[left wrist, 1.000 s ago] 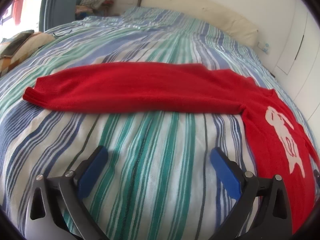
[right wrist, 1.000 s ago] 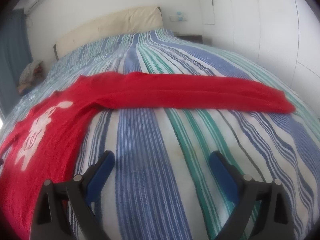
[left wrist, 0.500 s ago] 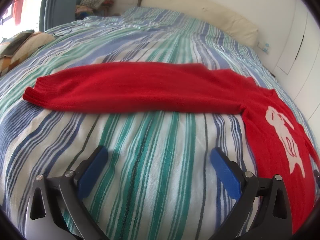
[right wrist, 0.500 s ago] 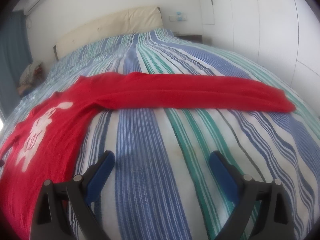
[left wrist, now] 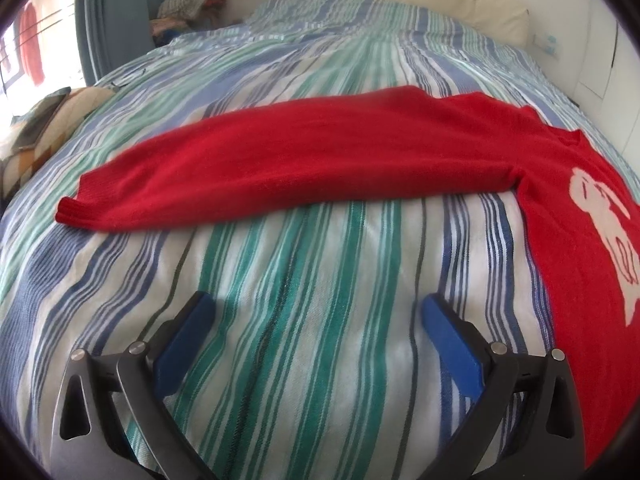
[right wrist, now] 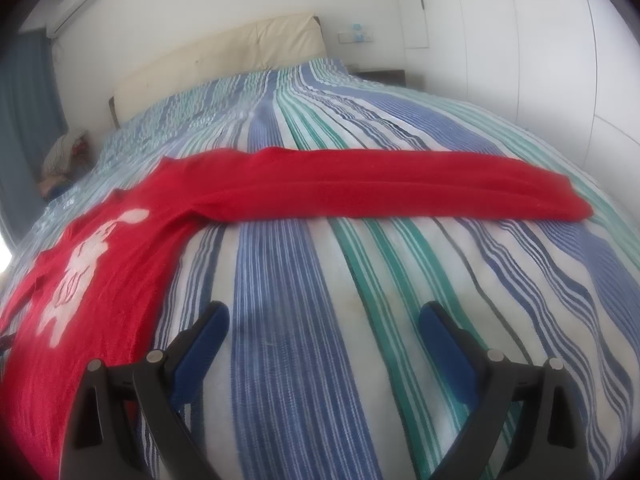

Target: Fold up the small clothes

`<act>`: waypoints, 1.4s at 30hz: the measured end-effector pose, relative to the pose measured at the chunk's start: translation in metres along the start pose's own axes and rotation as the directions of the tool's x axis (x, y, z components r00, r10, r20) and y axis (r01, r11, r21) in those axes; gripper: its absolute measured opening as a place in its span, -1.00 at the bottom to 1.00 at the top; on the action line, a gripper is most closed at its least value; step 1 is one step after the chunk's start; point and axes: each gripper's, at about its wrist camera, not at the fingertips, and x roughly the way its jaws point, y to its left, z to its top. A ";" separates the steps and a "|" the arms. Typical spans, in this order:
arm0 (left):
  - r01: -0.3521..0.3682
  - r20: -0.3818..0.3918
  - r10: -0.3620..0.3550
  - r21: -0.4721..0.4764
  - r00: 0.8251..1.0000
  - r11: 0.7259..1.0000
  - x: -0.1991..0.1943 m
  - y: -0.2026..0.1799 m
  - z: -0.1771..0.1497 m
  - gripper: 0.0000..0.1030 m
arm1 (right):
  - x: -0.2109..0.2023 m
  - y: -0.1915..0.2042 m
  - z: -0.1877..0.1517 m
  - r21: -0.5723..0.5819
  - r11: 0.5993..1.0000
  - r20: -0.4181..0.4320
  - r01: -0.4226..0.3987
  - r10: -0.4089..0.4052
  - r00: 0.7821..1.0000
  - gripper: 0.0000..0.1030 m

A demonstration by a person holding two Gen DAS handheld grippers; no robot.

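Flat on striped bedcover (left wrist: 304, 280): red sweater (left wrist: 320, 152), sleeves outstretched.

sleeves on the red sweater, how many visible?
2. One sleeve stretches out flat to the left of the sweater in the left wrist view; the other sleeve stretches out flat to the right in the right wrist view. Neither is hidden.

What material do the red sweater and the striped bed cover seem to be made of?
The red sweater looks like soft knitted wool or acrylic: matte, slightly fuzzy, with a ribbed cuff. The striped bed cover appears to be woven cotton, matte with a fine ribbed weave; the exact fibre cannot be told.
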 end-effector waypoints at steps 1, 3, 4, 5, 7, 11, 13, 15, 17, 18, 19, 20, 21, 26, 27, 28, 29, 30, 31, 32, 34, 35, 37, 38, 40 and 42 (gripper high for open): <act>0.002 0.000 -0.002 -0.001 1.000 1.000 0.000 0.001 0.000 0.99 | 0.000 0.000 0.000 0.000 1.000 0.000 0.000 0.000 1.000 0.85; 0.000 0.000 0.000 0.000 1.000 1.000 0.000 0.000 0.000 0.99 | 0.000 0.000 0.000 0.000 1.000 0.000 0.001 -0.001 1.000 0.85; 0.001 0.000 -0.001 -0.001 1.000 1.000 0.000 0.001 0.000 0.99 | 0.000 0.000 0.000 0.000 1.000 0.000 0.001 -0.001 1.000 0.85; 0.002 0.000 -0.002 -0.002 1.000 1.000 0.000 0.001 0.000 0.99 | 0.000 0.000 0.000 0.000 1.000 0.000 0.002 -0.002 1.000 0.85; 0.002 0.000 -0.002 -0.001 1.000 1.000 0.000 0.000 0.000 0.99 | 0.000 0.000 0.000 -0.002 1.000 -0.002 0.005 -0.005 1.000 0.85; 0.001 0.000 -0.001 -0.001 1.000 1.000 0.000 0.000 0.000 0.99 | 0.001 0.001 0.000 -0.009 1.000 -0.008 0.014 -0.014 1.000 0.86; 0.001 0.000 -0.001 -0.001 1.000 1.000 0.000 0.001 0.000 0.99 | 0.002 0.002 0.000 -0.014 1.000 -0.012 0.023 -0.024 1.000 0.86; 0.001 0.000 -0.001 -0.001 1.000 1.000 0.000 0.000 0.000 0.99 | 0.002 0.005 -0.001 -0.023 0.999 -0.017 0.035 -0.035 0.999 0.86; 0.002 0.000 -0.002 -0.001 1.000 1.000 0.000 0.000 0.000 0.99 | 0.003 0.006 -0.001 -0.028 0.999 -0.019 0.042 -0.042 0.999 0.86; 0.001 0.000 -0.001 -0.001 1.000 1.000 0.000 0.000 0.000 0.99 | 0.003 0.006 -0.001 -0.029 0.999 -0.019 0.043 -0.044 0.999 0.86; 0.001 0.000 -0.001 -0.001 1.000 1.000 0.000 0.000 0.000 0.99 | 0.003 0.006 -0.001 -0.029 0.999 -0.020 0.043 -0.044 0.999 0.86; 0.001 0.000 -0.001 -0.001 1.000 1.000 0.000 0.000 0.000 0.99 | 0.003 0.006 -0.001 -0.029 0.999 -0.020 0.043 -0.044 0.999 0.86; 0.001 0.000 -0.001 -0.001 1.000 1.000 0.000 0.001 0.000 0.99 | 0.003 0.006 -0.001 -0.029 0.999 -0.020 0.043 -0.044 0.999 0.86; 0.001 0.000 -0.001 -0.001 1.000 1.000 0.000 0.000 0.000 0.99 | 0.003 0.006 -0.002 -0.030 0.999 -0.019 0.044 -0.045 0.999 0.86; 0.001 0.000 -0.001 -0.001 1.000 1.000 0.000 0.001 0.000 0.99 | 0.003 0.006 -0.001 -0.030 0.999 -0.019 0.044 -0.044 0.999 0.86; 0.001 0.000 -0.001 -0.001 1.000 1.000 0.000 0.001 0.000 0.99 | 0.003 0.006 -0.001 -0.030 0.999 -0.020 0.044 -0.044 0.999 0.86; 0.001 -0.001 -0.001 -0.001 1.000 1.000 0.000 0.000 0.000 0.99 | 0.003 0.006 -0.001 -0.030 0.999 -0.020 0.044 -0.044 0.999 0.86; 0.001 -0.001 -0.001 -0.001 1.000 1.000 0.000 0.000 0.000 0.99 | 0.003 0.006 -0.001 -0.030 0.999 -0.020 0.044 -0.044 0.999 0.86; 0.001 0.000 -0.001 -0.001 1.000 1.000 0.000 0.000 0.000 0.99 | 0.003 0.006 -0.001 -0.030 0.999 -0.020 0.044 -0.044 0.999 0.86; 0.001 -0.001 -0.001 -0.001 1.000 1.000 0.000 0.000 0.000 0.99 | 0.003 0.006 -0.001 -0.030 0.999 -0.020 0.043 -0.044 0.999 0.87; 0.001 -0.001 -0.001 -0.001 1.000 1.000 0.000 0.000 0.000 0.99 | 0.003 0.006 -0.001 -0.030 0.999 -0.020 0.043 -0.044 0.999 0.87; 0.001 -0.001 -0.001 -0.001 1.000 1.000 0.000 0.000 0.000 0.99 | 0.003 0.006 -0.001 -0.030 0.999 -0.020 0.044 -0.044 0.999 0.86; 0.001 -0.001 -0.001 -0.001 1.000 1.000 0.000 0.000 0.000 0.99 | 0.003 0.006 -0.001 -0.030 0.999 -0.020 0.044 -0.044 0.999 0.87; 0.001 -0.001 -0.001 -0.001 1.000 1.000 0.000 0.001 0.000 0.99 | 0.003 0.006 -0.001 -0.030 0.999 -0.020 0.044 -0.044 0.999 0.86; 0.001 -0.001 -0.001 -0.001 1.000 1.000 0.000 0.000 0.000 0.99 | 0.003 0.006 -0.001 -0.030 0.999 -0.020 0.043 -0.044 0.999 0.87; 0.001 -0.001 -0.001 -0.001 1.000 1.000 0.000 0.000 0.000 0.99 | 0.003 0.006 -0.001 -0.030 0.999 -0.020 0.043 -0.044 0.999 0.87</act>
